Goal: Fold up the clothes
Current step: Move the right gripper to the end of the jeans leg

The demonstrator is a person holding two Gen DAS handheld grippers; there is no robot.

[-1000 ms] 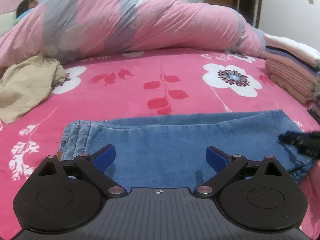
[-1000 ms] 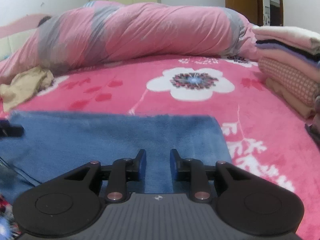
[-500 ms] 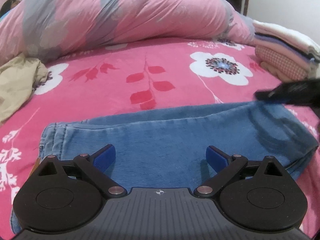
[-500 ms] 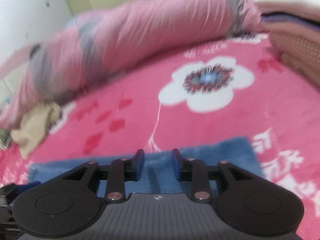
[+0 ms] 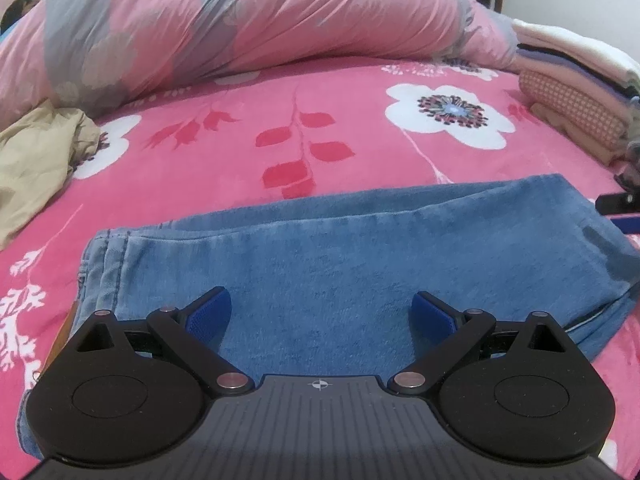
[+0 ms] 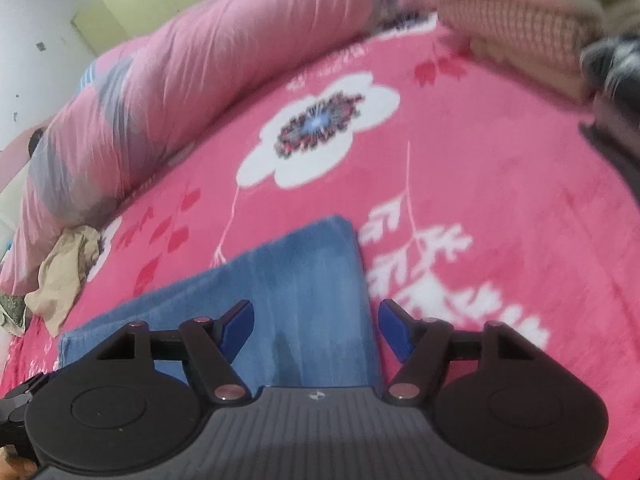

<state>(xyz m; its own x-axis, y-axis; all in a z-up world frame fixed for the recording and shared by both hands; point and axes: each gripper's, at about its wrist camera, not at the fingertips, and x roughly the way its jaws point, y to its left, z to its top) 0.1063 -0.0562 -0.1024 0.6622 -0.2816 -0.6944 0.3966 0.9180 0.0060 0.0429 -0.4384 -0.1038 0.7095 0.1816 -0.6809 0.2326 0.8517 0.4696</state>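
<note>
A pair of blue jeans (image 5: 360, 264) lies folded into a long band across the pink flowered bed cover (image 5: 240, 148). My left gripper (image 5: 322, 314) hovers open over the middle of the jeans, nothing between its blue pads. In the right wrist view the same jeans (image 6: 304, 288) end just ahead, and my right gripper (image 6: 316, 330) stands over that end, tilted, its jaws opening with denim below them but not pinched. A black part of the right gripper (image 5: 618, 202) shows at the far right of the left wrist view.
A rolled pink and grey duvet (image 5: 248, 28) runs along the back of the bed. A crumpled beige garment (image 5: 36, 160) lies at the left. A stack of folded clothes (image 5: 576, 96) sits at the right edge, blurred in the right wrist view.
The right gripper's jaws have gone from nearly shut to wide apart, and it has rolled and slid toward the end of the jeans. The left gripper stays open over the jeans.
</note>
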